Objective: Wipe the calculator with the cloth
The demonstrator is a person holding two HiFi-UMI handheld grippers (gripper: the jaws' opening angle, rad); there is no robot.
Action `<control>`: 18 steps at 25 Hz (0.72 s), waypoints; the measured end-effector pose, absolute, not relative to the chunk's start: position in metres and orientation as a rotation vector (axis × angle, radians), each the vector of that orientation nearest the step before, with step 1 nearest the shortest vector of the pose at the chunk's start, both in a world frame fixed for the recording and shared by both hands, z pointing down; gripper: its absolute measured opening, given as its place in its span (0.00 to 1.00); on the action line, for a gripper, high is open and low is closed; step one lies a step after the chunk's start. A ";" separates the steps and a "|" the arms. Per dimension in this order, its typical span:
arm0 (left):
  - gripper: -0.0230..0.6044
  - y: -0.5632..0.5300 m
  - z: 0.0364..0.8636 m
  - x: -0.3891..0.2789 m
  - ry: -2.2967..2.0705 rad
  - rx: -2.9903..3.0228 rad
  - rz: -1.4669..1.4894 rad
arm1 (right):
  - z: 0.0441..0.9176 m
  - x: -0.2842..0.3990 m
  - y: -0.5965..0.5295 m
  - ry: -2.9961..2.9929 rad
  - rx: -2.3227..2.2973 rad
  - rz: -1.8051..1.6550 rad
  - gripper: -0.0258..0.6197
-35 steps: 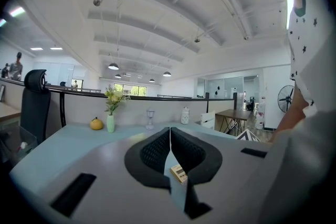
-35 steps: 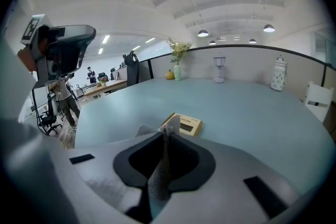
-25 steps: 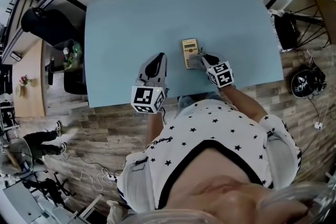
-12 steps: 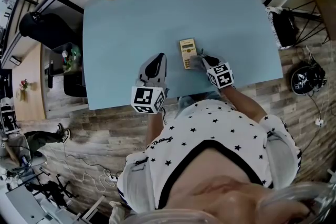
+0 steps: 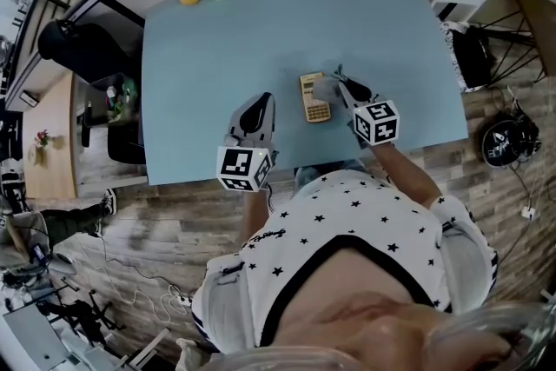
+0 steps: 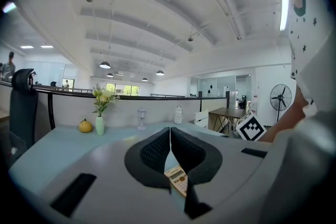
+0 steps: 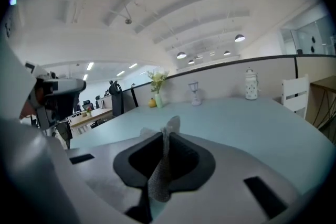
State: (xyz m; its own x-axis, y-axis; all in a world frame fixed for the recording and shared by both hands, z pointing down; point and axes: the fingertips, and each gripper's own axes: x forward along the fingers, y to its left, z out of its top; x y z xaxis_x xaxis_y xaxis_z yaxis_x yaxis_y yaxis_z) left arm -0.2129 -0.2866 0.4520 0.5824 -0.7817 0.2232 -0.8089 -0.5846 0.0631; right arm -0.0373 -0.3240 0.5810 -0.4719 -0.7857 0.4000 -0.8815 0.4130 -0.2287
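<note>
Since a second ago the cloth (image 5: 324, 89) has slid toward the far end of the calculator (image 5: 314, 100). Left tool (image 5: 259, 102), shut and empty, sits near the table (image 5: 200, 48) edge. Calculator lies flat: rigid, light, likely to skid. Right tool (image 5: 340, 87) pinches the limp cloth by a fold.

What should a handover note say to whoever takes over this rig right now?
Left gripper: jaws together, holding nothing, low over the light blue table, just left of the yellow rectangular calculator.
Right gripper: shut on the grey cloth.
Calculator: flat on the table near the person's edge, with the cloth at its far right corner.
Done: cloth gripped and brought to the calculator.
Left: wipe across its face; how much is already wiped cannot be told.
</note>
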 end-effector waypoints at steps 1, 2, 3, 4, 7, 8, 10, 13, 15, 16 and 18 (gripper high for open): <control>0.09 -0.287 0.451 -0.213 -1.343 2.654 0.258 | 0.568 -0.037 -0.328 -2.467 1.479 0.585 0.09; 0.09 -0.287 0.451 -0.212 -1.342 2.656 0.260 | 0.555 -0.037 -0.331 -2.497 1.490 0.562 0.09; 0.09 -0.287 0.450 -0.212 -1.341 2.658 0.262 | 0.542 -0.037 -0.333 -2.528 1.498 0.536 0.09; 0.09 -0.287 0.449 -0.211 -1.340 2.661 0.264 | 0.528 -0.038 -0.335 -2.560 1.505 0.509 0.09; 0.09 -0.288 0.446 -0.212 -1.346 2.663 0.263 | 0.490 -0.043 -0.338 -2.655 1.504 0.429 0.09; 0.09 -0.289 0.446 -0.212 -1.351 2.663 0.263 | 0.480 -0.045 -0.338 -2.682 1.498 0.410 0.09; 0.09 -0.290 0.445 -0.213 -1.360 2.662 0.261 | 0.468 -0.049 -0.336 -2.722 1.487 0.393 0.09; 0.09 -0.290 0.445 -0.212 -1.369 2.655 0.260 | 0.463 -0.052 -0.333 -2.761 1.476 0.435 0.09; 0.09 -0.289 0.446 -0.211 -1.373 2.649 0.260 | 0.462 -0.054 -0.330 -2.780 1.457 0.459 0.09; 0.09 -0.289 0.446 -0.211 -1.374 2.649 0.259 | 0.461 -0.055 -0.329 -2.786 1.447 0.456 0.09; 0.09 -0.289 0.446 -0.210 -1.374 2.650 0.259 | 0.459 -0.057 -0.329 -2.795 1.437 0.447 0.09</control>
